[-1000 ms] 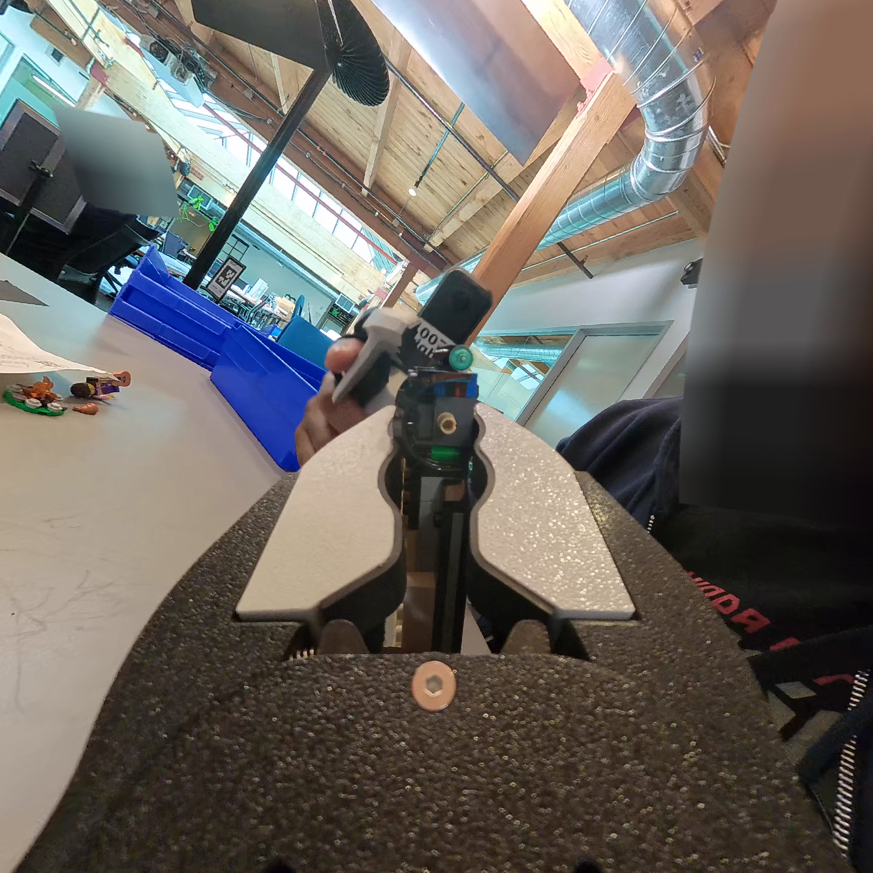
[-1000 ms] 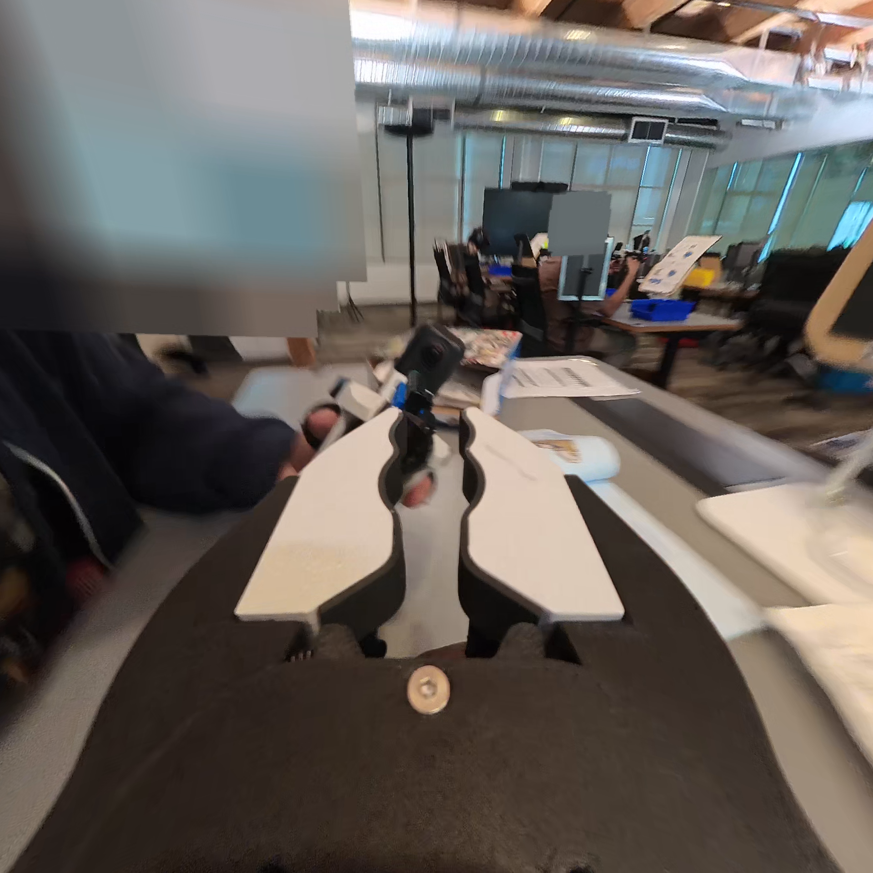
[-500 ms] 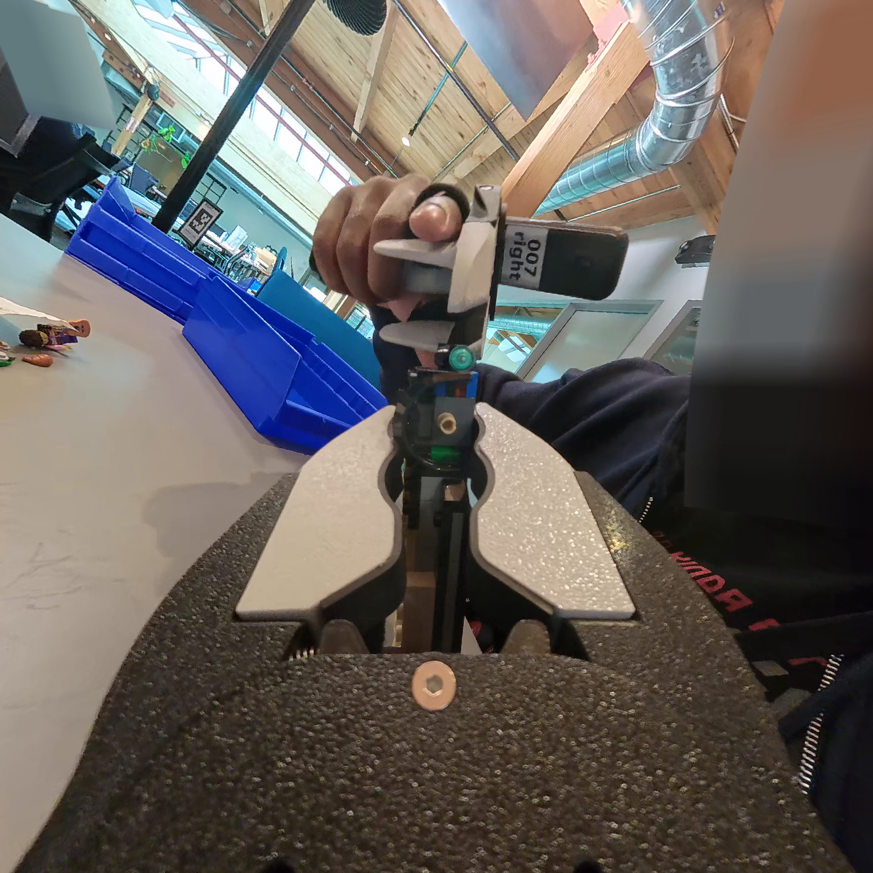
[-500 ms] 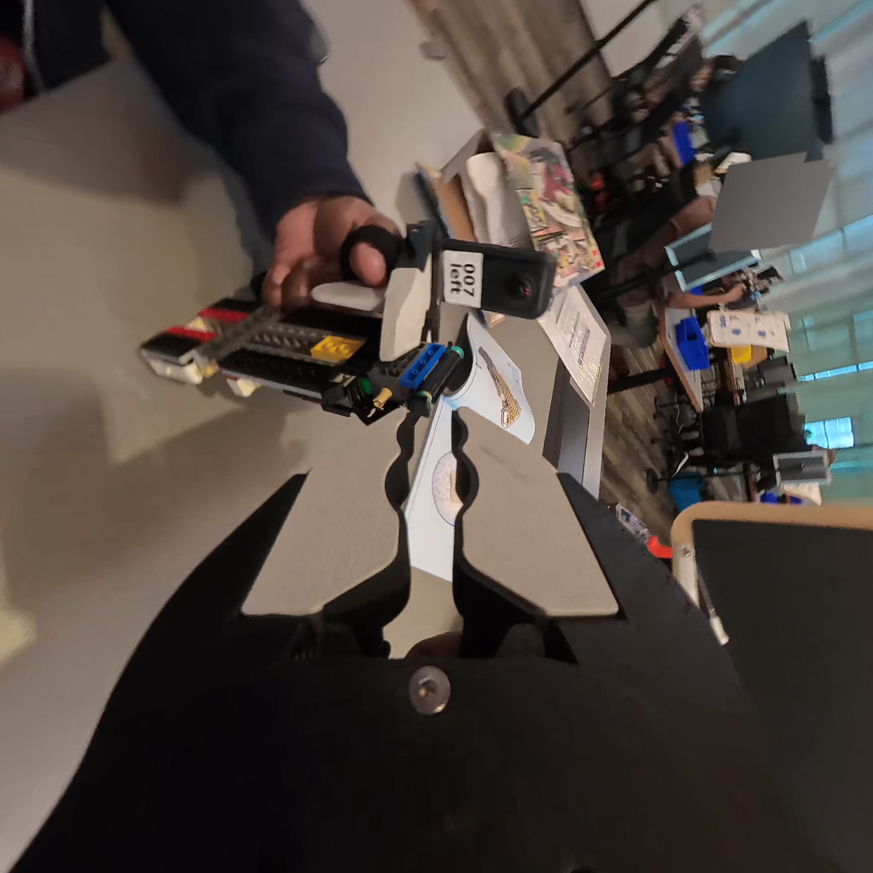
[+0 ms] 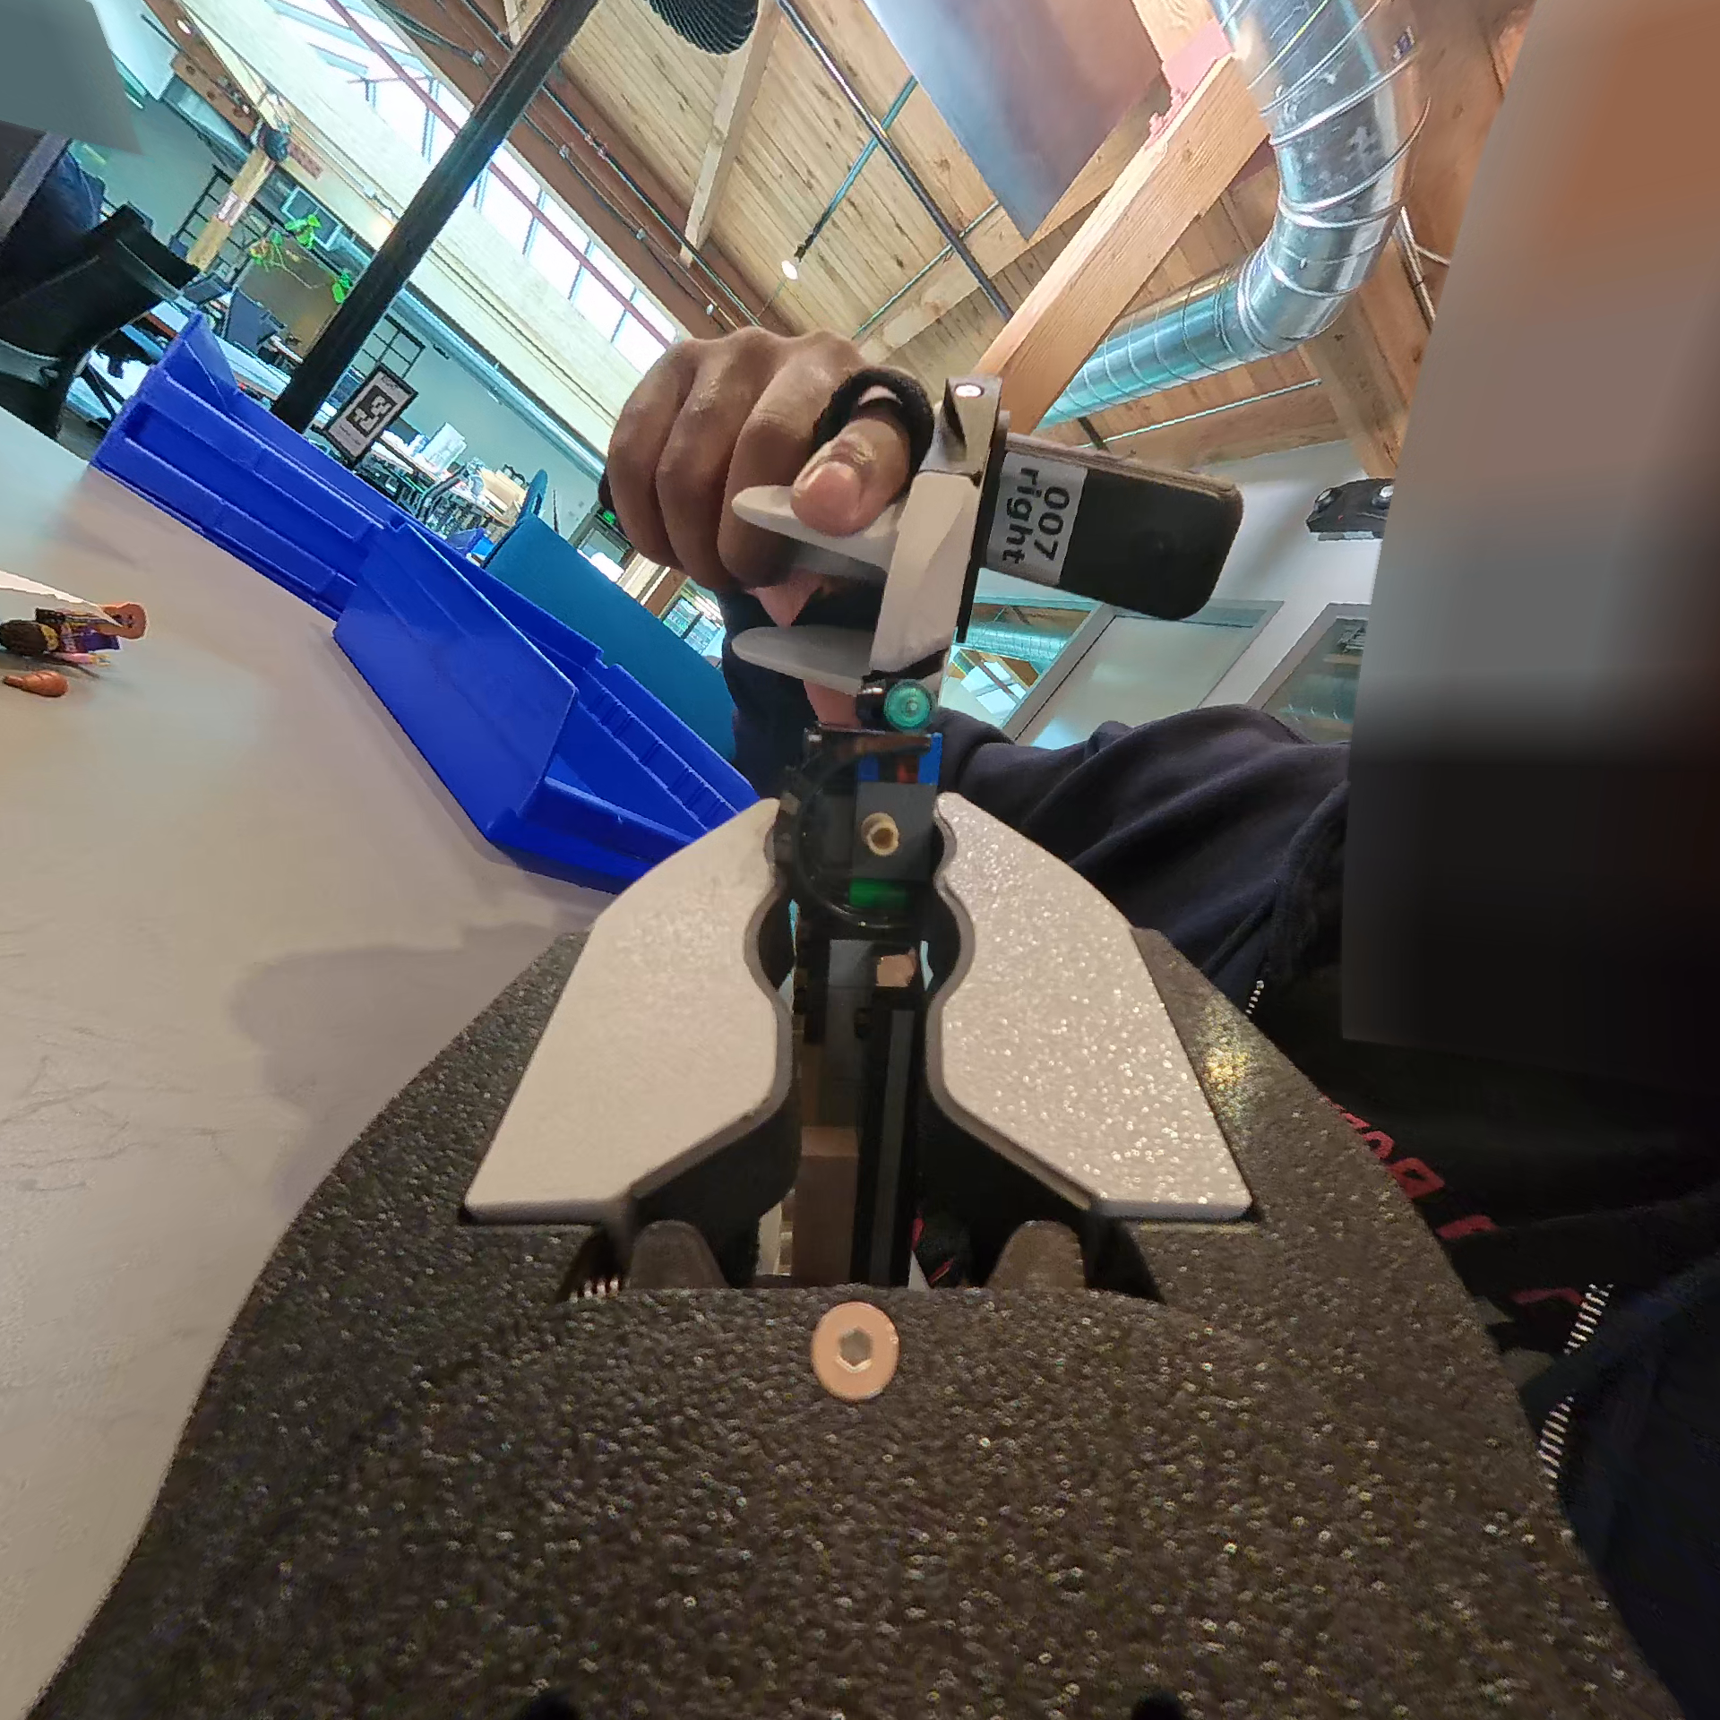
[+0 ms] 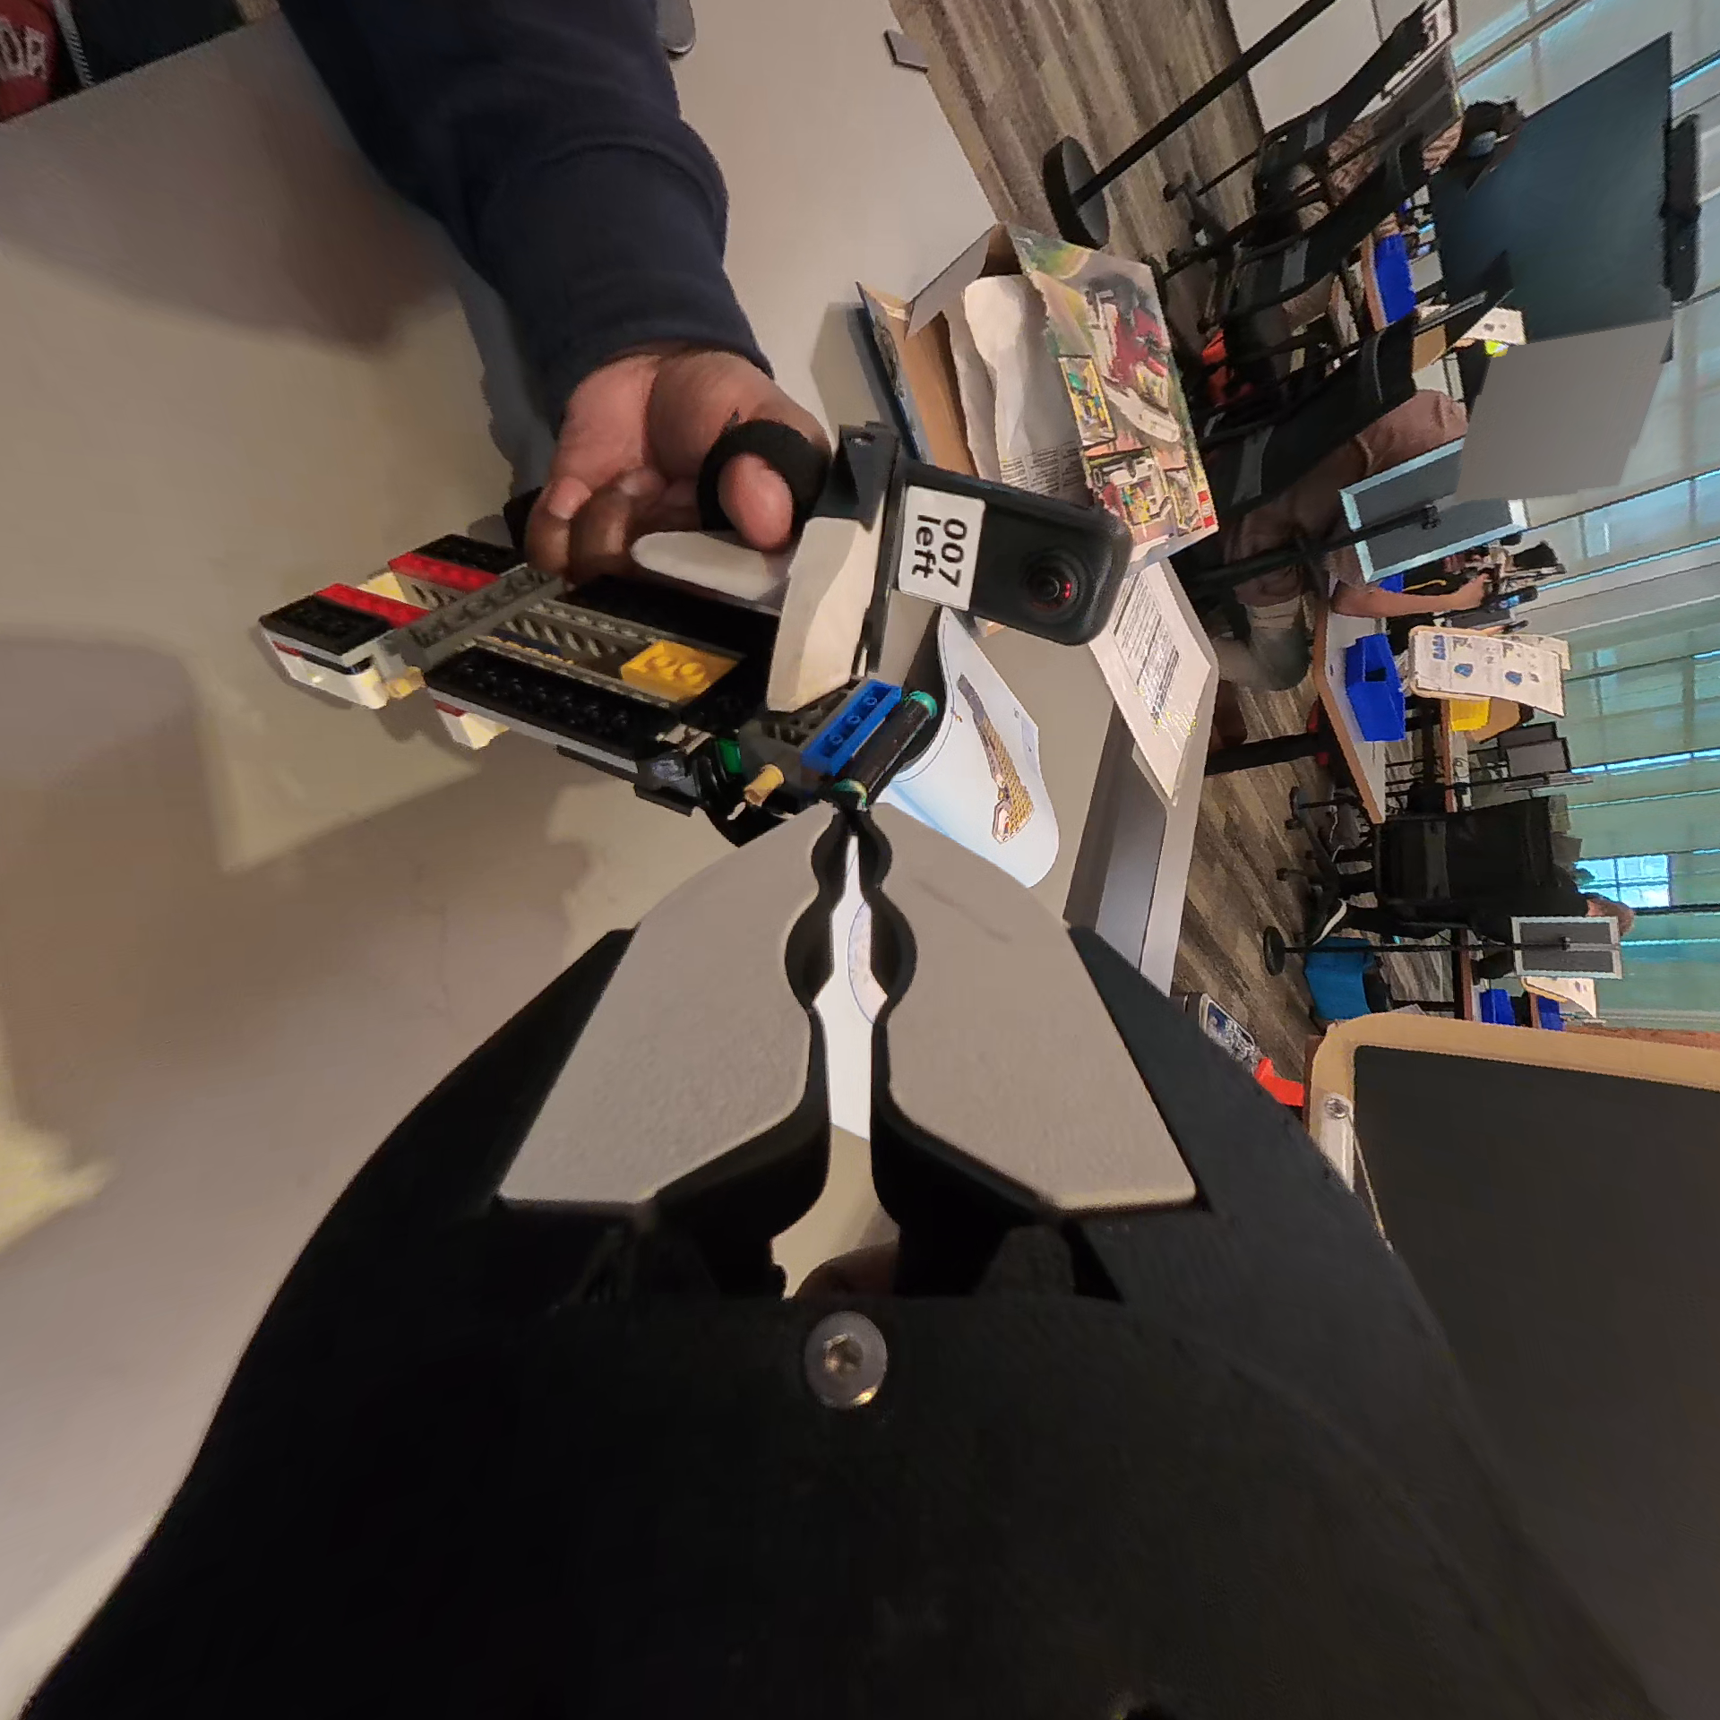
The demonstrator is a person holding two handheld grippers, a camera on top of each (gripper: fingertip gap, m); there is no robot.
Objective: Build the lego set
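My left gripper [image 5: 856, 824] is shut on a long brick-built model [image 5: 884, 810], seen end on between its fingers. In the right wrist view the model [image 6: 558, 670] is black with red, white, yellow and blue pieces, held above the grey table [image 6: 233, 884] by the left gripper [image 6: 824, 651]. My right gripper [image 6: 849, 824] is rolled on its side at the model's near end. Its fingertips [image 6: 875, 842] are pinched on the teal tip of a short black rod [image 6: 889, 745] beside a blue plate [image 6: 852, 726]. In the left wrist view the right gripper [image 5: 898, 665] hangs just above that teal end [image 5: 905, 707].
Blue bins [image 5: 465, 670] and small toy figures [image 5: 65, 633] lie on the table [image 5: 186, 931] to the left. An open printed box [image 6: 1070, 391], a curled booklet [image 6: 987, 772] and paper sheets [image 6: 1154, 670] lie beyond the model. A person's dark sleeve [image 6: 558, 186] reaches in. Only a small space, under 4 cm, lies between the two pairs of fingers.
My right gripper rolled onto its side, came up to the model's end, and its fingers closed from apart to pinched at the rod's teal tip. My left gripper kept its hold on the model.
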